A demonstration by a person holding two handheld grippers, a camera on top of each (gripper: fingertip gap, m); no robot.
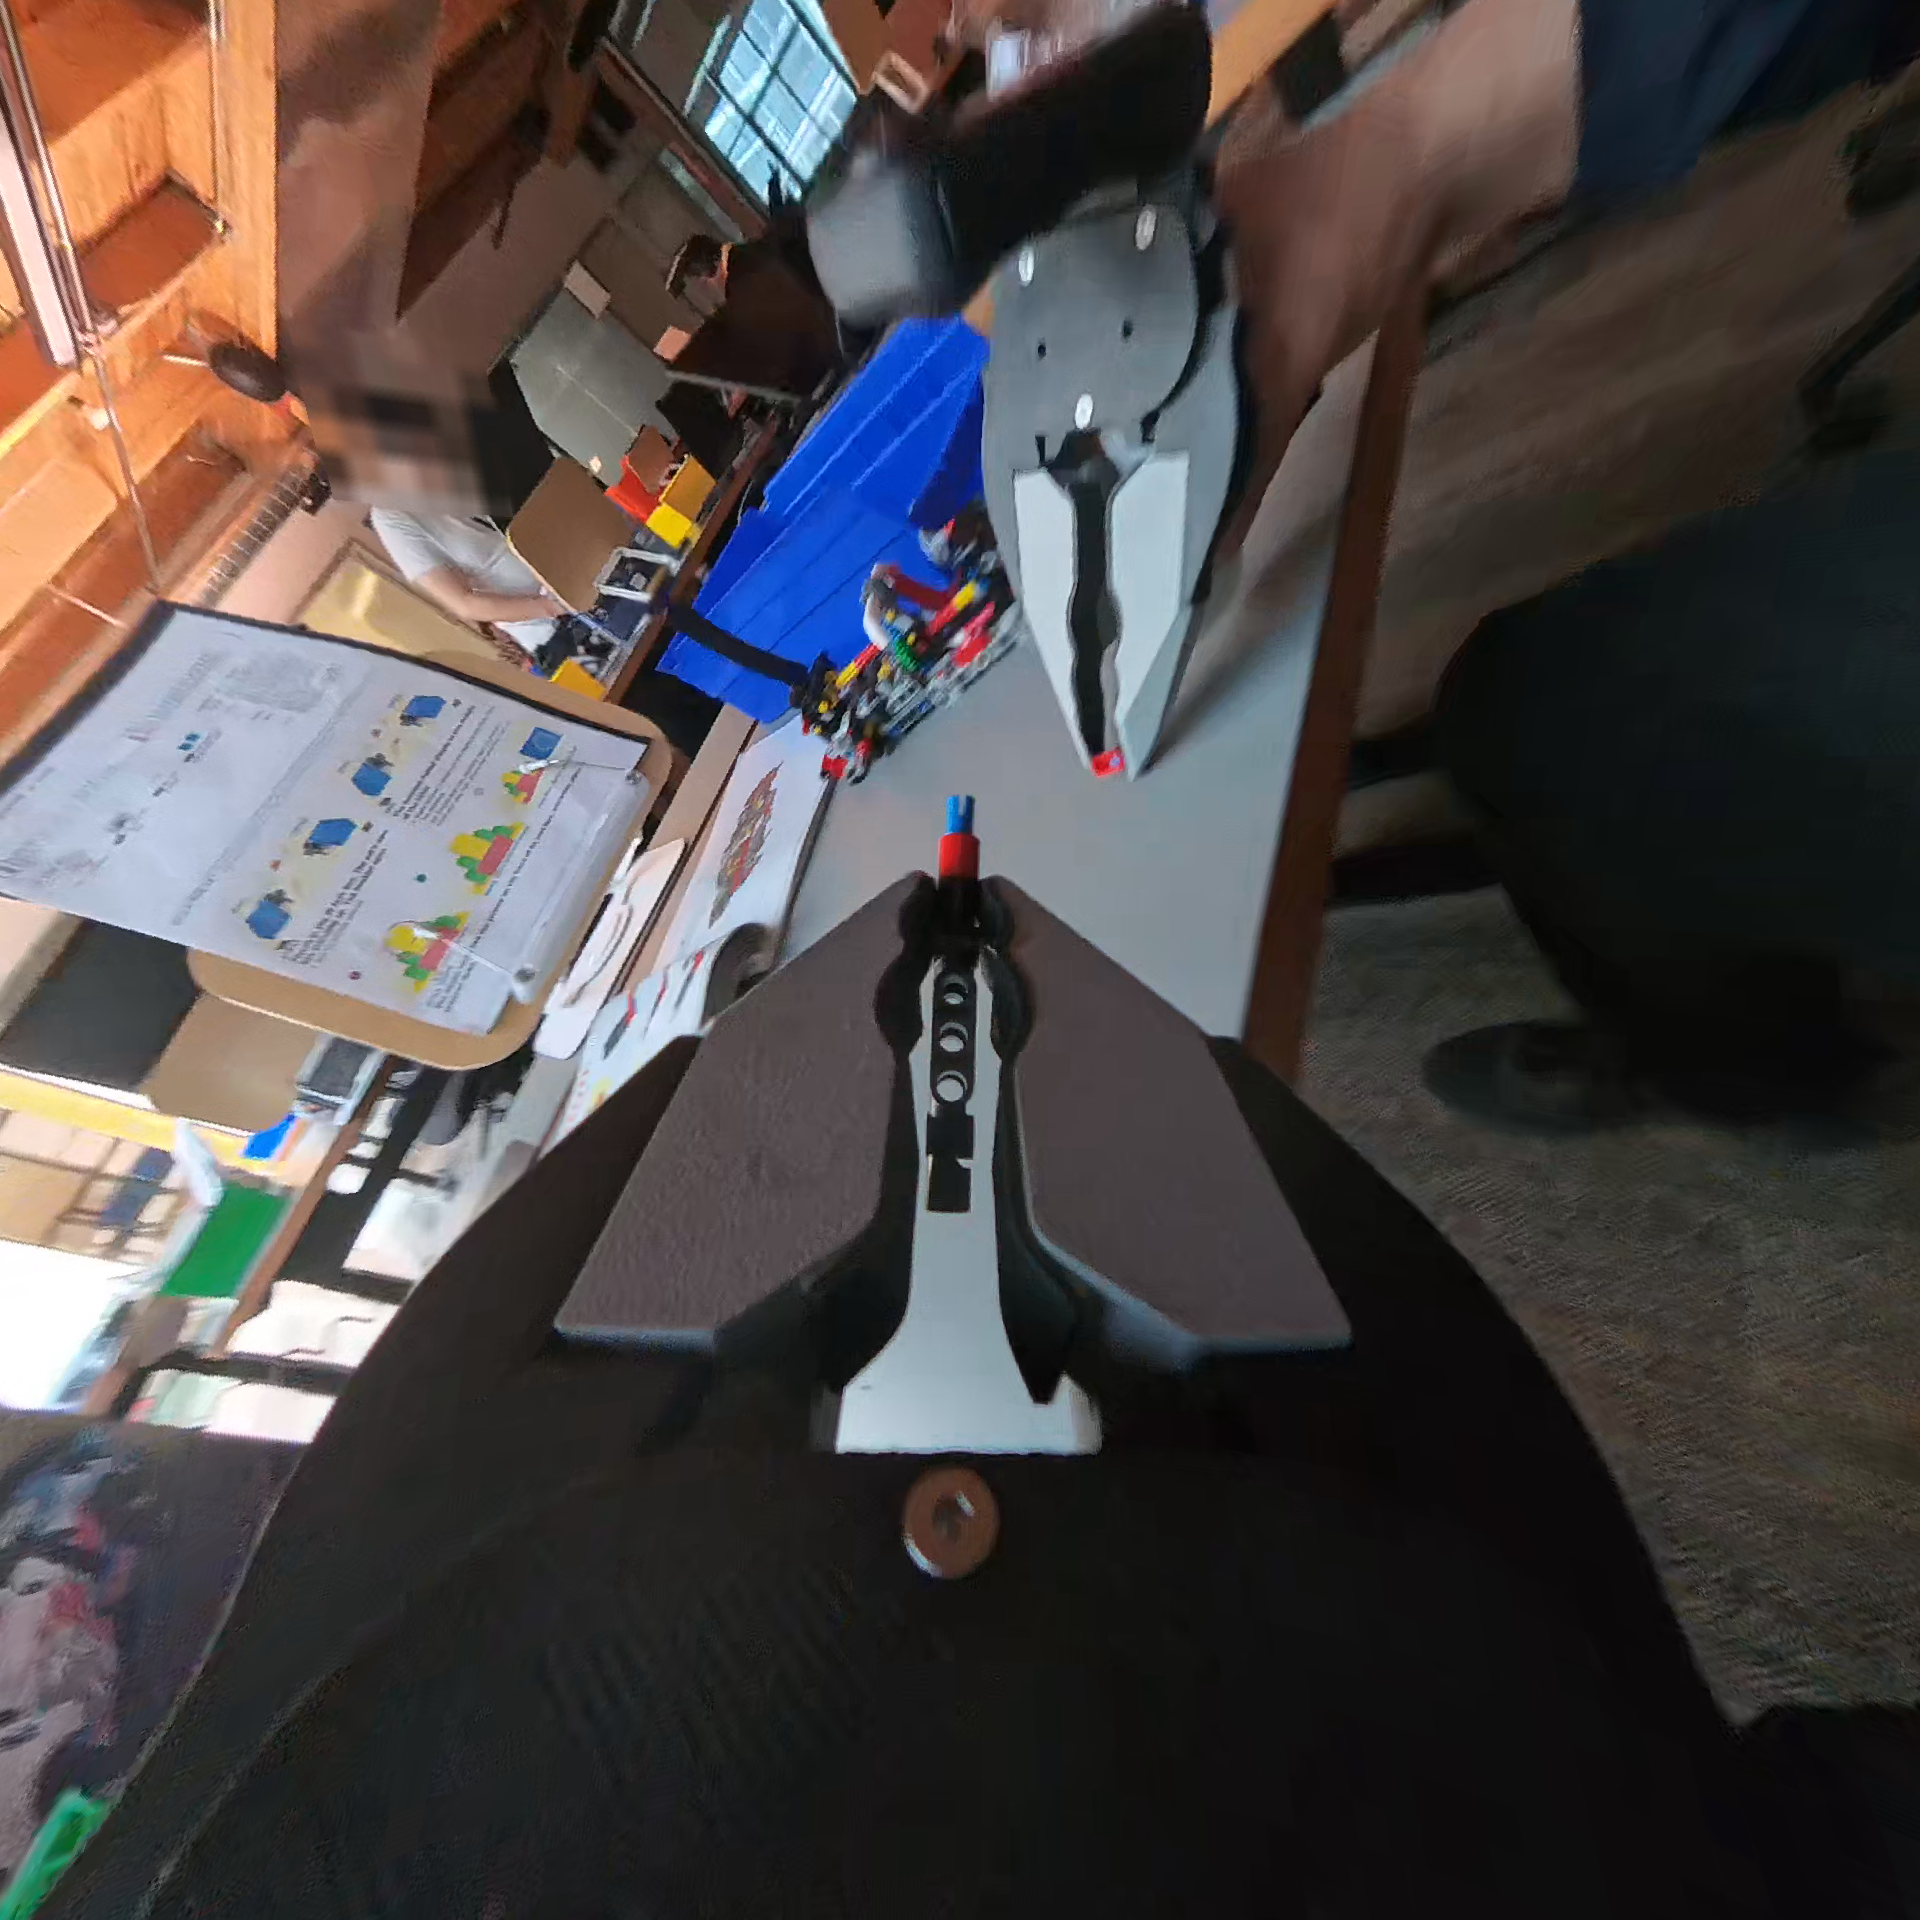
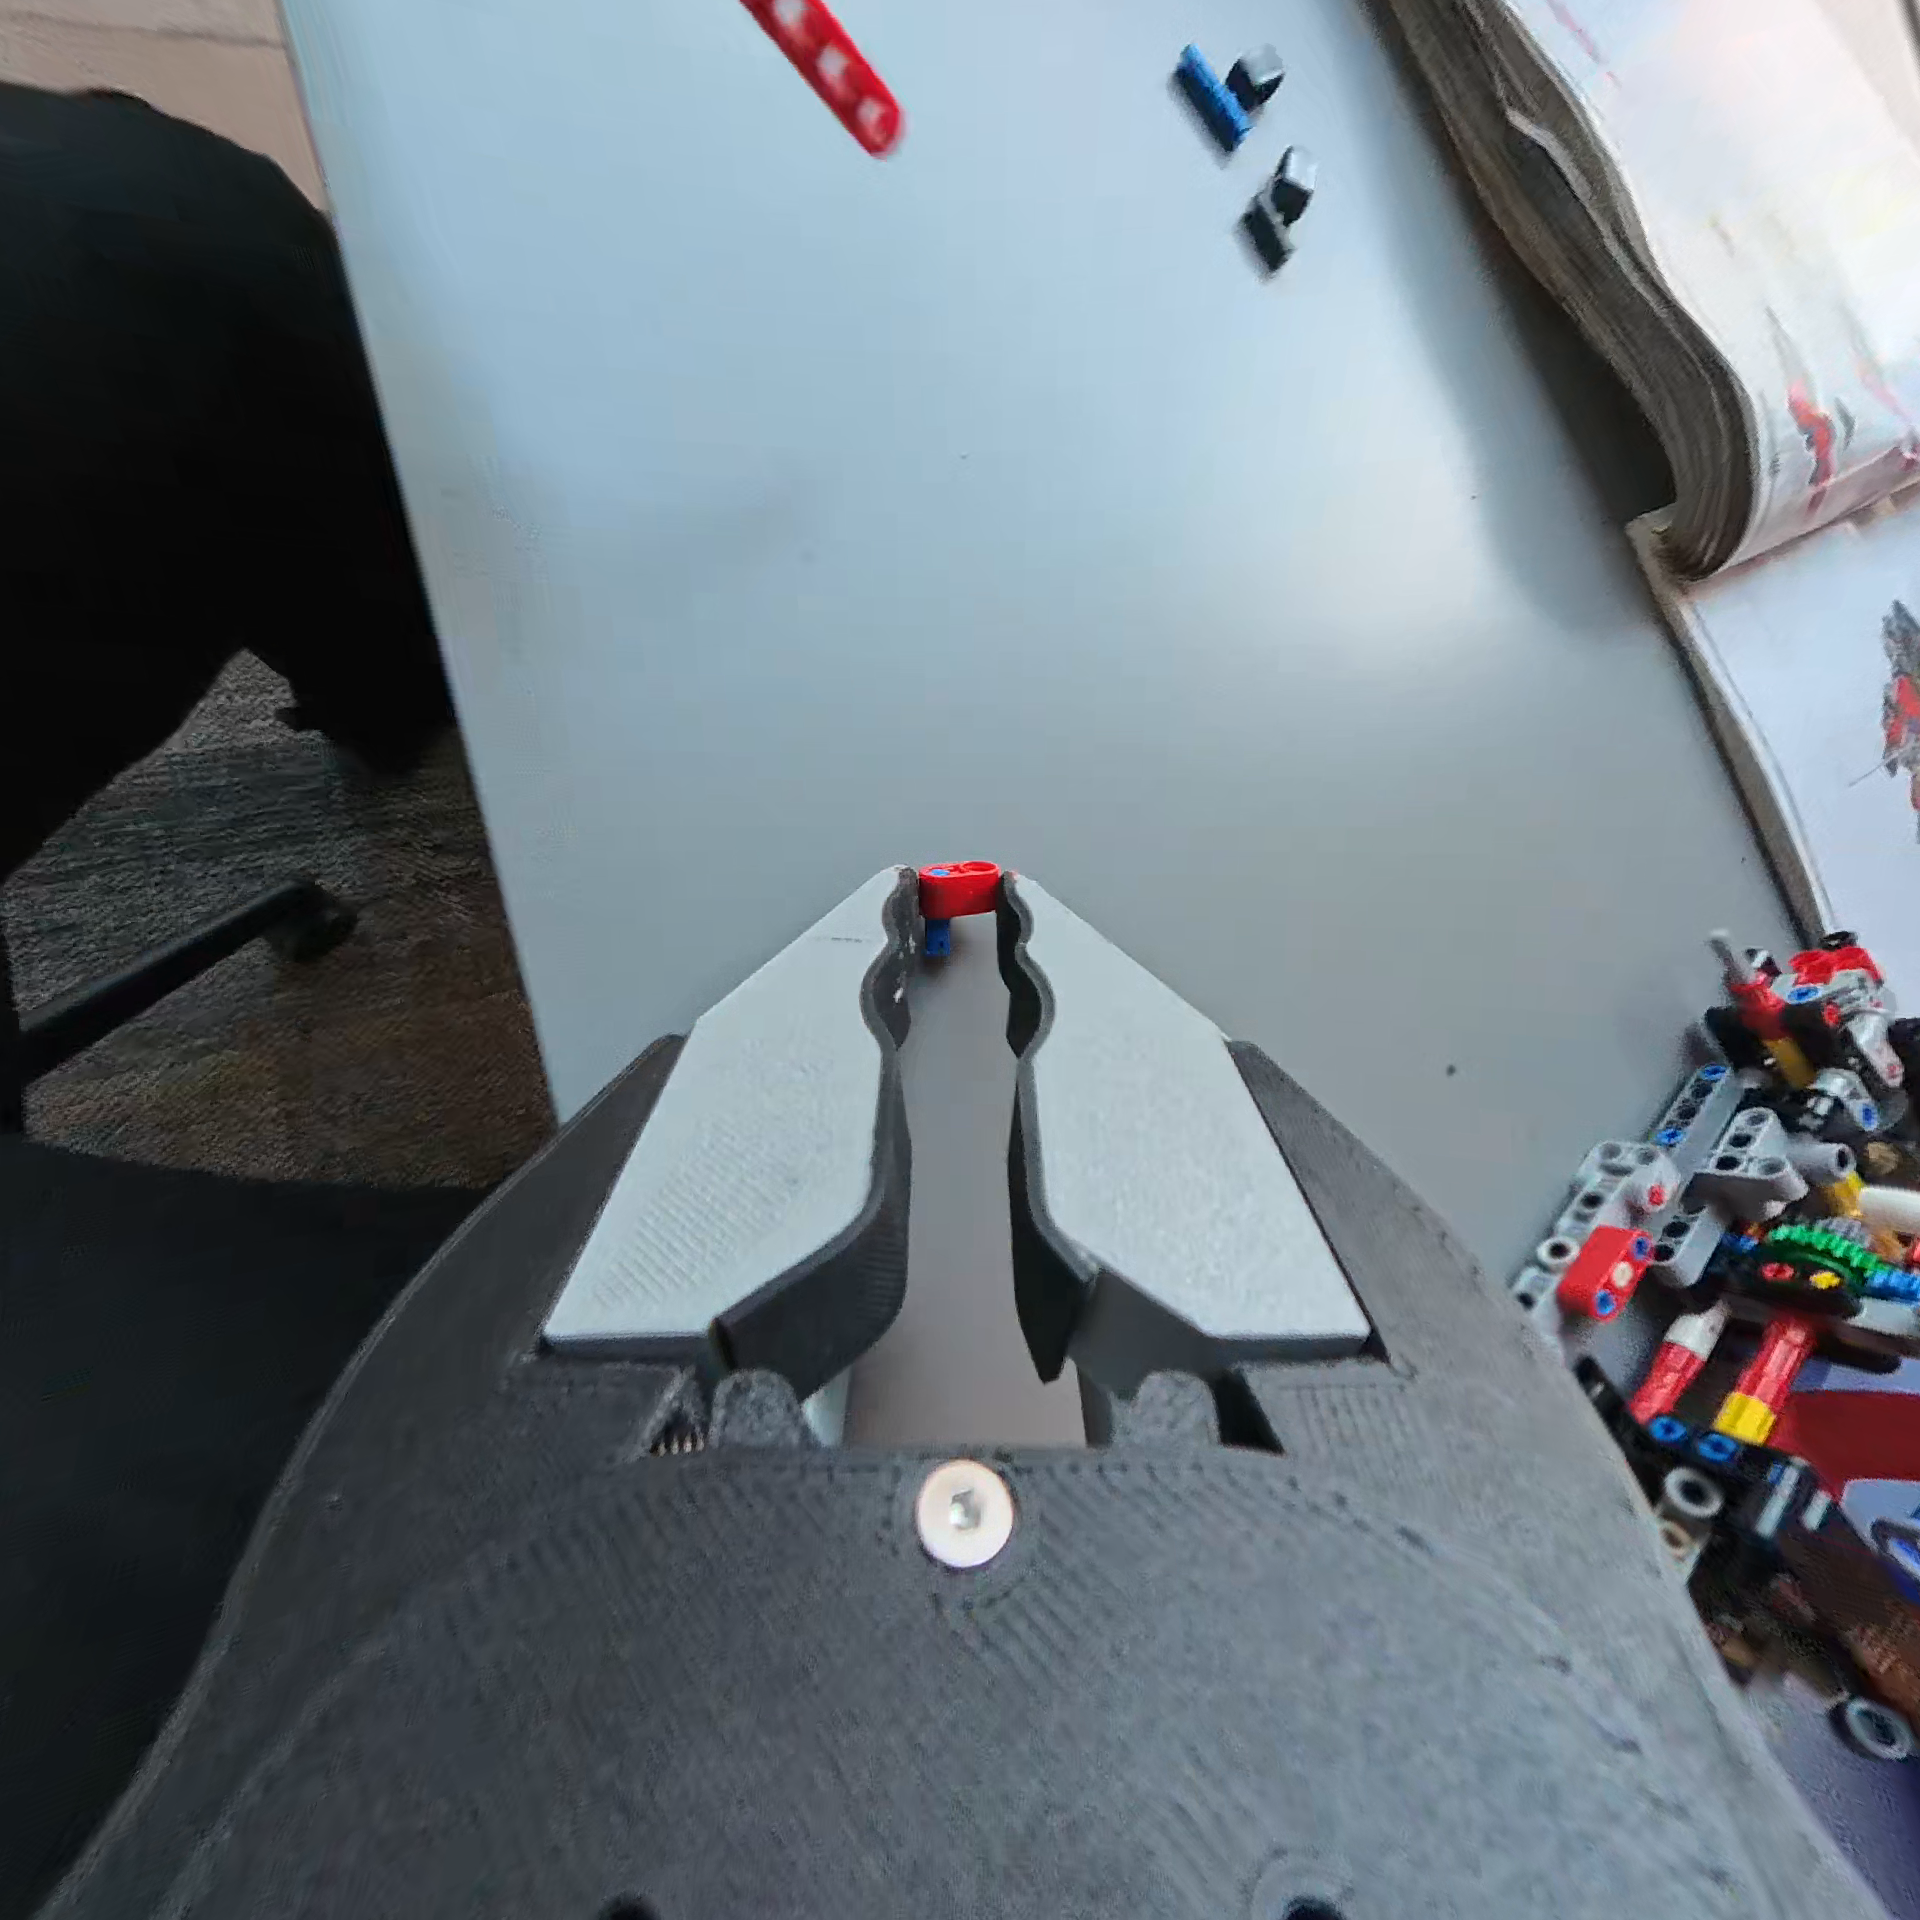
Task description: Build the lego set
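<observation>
Grey table below: each tongs grips a small brick piece.

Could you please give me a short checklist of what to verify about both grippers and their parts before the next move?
1. Left gripper shut on the black holed beam: ok.
2. Red sleeve with blue pin protrudes past its tips: ok.
3. Right gripper pinches the small red connector: ok.
4. Blue pin seated in that connector: ok.
5. Both held parts aligned: cannot tell.
6. Grey table bare ahead: ok.
</observation>
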